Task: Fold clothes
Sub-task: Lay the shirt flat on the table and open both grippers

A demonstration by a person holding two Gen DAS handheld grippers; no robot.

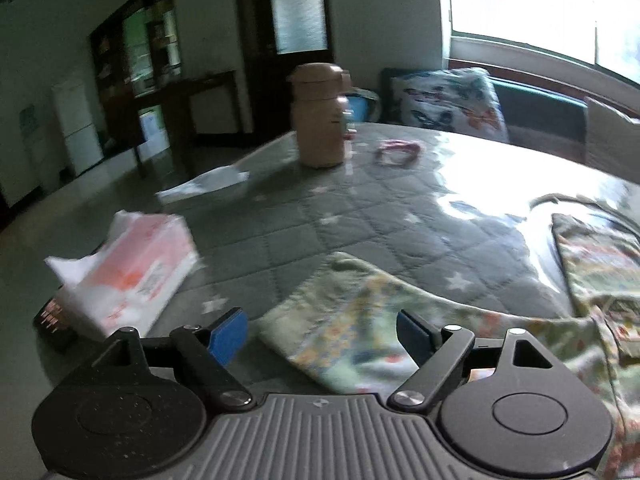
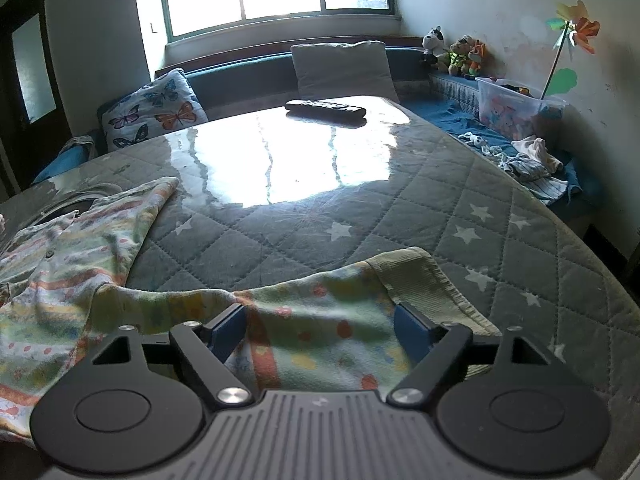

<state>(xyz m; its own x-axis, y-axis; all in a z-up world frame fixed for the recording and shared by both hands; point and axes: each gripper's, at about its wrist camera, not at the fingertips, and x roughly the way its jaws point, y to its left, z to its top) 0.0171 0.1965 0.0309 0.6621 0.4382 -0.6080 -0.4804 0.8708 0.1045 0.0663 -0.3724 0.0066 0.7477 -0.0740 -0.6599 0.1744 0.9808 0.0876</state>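
Garment: small buttoned top, pale green with orange, yellow and white printed bands, lying spread and rumpled on the quilted grey star-print cover of the desk. Collar and button placket sit at the left of the right wrist view. One sleeve with a ribbed green cuff runs across in front of the right gripper; the other sleeve lies in front of the left gripper.

Both grippers are spread wide, blue pads well apart. Sleeve cloth lies between each pair of pads, but the pads aren't pressing on it; nothing is gripped. Left wrist view is motion-blurred.

Around it on the desk: beige thermos jug, pink loop-shaped item, white tissue, pink-and-white plastic pack at the left edge, black remote at the far end. Butterfly cushion and plain cushion sit on the bench under the window.
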